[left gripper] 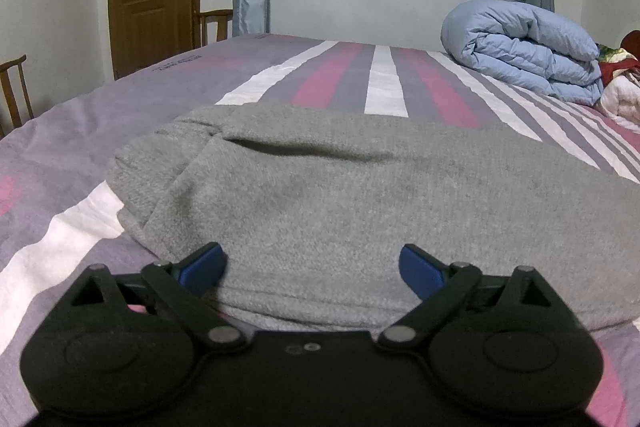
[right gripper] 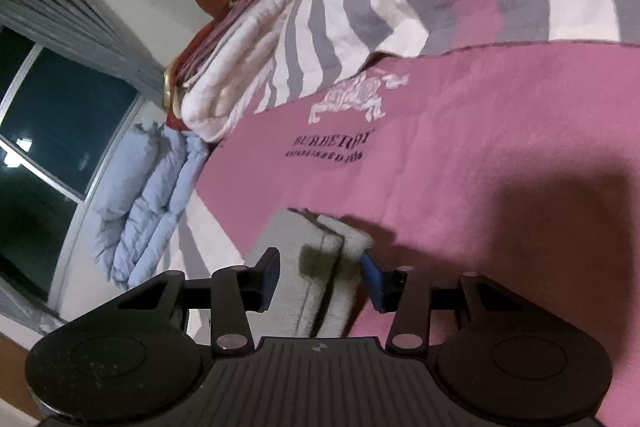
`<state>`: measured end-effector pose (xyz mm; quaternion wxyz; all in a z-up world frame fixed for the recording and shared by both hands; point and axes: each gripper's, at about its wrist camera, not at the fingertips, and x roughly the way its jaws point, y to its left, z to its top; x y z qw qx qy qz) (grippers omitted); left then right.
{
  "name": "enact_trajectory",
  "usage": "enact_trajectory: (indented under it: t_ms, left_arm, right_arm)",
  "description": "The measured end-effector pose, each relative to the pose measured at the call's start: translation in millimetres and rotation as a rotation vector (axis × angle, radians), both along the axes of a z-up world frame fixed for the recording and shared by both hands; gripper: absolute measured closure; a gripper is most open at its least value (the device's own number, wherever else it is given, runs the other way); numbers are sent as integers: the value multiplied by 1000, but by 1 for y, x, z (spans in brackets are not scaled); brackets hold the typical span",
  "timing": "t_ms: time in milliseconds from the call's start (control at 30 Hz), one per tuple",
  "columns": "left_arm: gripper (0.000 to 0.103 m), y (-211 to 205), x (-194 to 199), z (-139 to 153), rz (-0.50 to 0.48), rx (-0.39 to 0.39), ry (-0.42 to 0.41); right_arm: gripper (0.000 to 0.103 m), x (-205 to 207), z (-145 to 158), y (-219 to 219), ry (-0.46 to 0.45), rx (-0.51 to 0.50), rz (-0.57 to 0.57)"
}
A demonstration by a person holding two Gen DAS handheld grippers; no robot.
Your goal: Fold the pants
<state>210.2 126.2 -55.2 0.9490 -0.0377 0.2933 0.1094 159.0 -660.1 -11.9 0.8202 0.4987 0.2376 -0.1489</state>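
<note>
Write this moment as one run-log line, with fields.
pants: folded, on bed | left gripper: open over pants | right gripper: open around pants edge | duvet: far side

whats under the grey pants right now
The grey pants lie folded on the striped bedsheet, purple, pink and white around them. Whatever is directly beneath the pants is covered, and their inner layers are hidden.

A bed (left gripper: 60, 147) under a grey, pink and white striped sheet carries the folded grey pants (left gripper: 320, 195) at centre, a rolled blue duvet (left gripper: 520, 47) at two o'clock, and white folded bedding (left gripper: 620, 95) just beside it.
</note>
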Motion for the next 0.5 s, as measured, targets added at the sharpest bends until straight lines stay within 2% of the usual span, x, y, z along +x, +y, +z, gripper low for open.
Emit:
enact_trajectory:
  t_ms: [100, 200, 267, 300, 333, 367, 400, 467, 500]
  left_arm:
    - [14, 0, 0, -1, 0, 0, 0]
    - [14, 0, 0, 0, 0, 0, 0]
    - [14, 0, 1, 0, 0, 1, 0]
    - [14, 0, 0, -1, 0, 0, 0]
    - [14, 0, 0, -1, 0, 0, 0]
    - [14, 0, 0, -1, 0, 0, 0]
    - [14, 0, 0, -1, 0, 0, 0]
    - [14, 0, 0, -1, -1, -1, -1]
    - [14, 0, 1, -1, -1, -2, -1]
  right_arm:
    - [57, 1, -2, 1, -22, 33, 23]
    - [57, 11, -13, 1, 18, 84, 30]
    - [57, 19, -18, 3, 11, 99, 41]
    - [64, 24, -19, 4, 13, 94, 56]
    - [84, 30, -19, 6, 26, 90, 88]
    - [98, 36, -17, 9, 48, 73, 116]
    - [98, 36, -10, 12, 39, 46, 129]
    - [98, 27, 10, 17, -83, 13, 141]
    - [98, 22, 16, 17, -116, 12, 134]
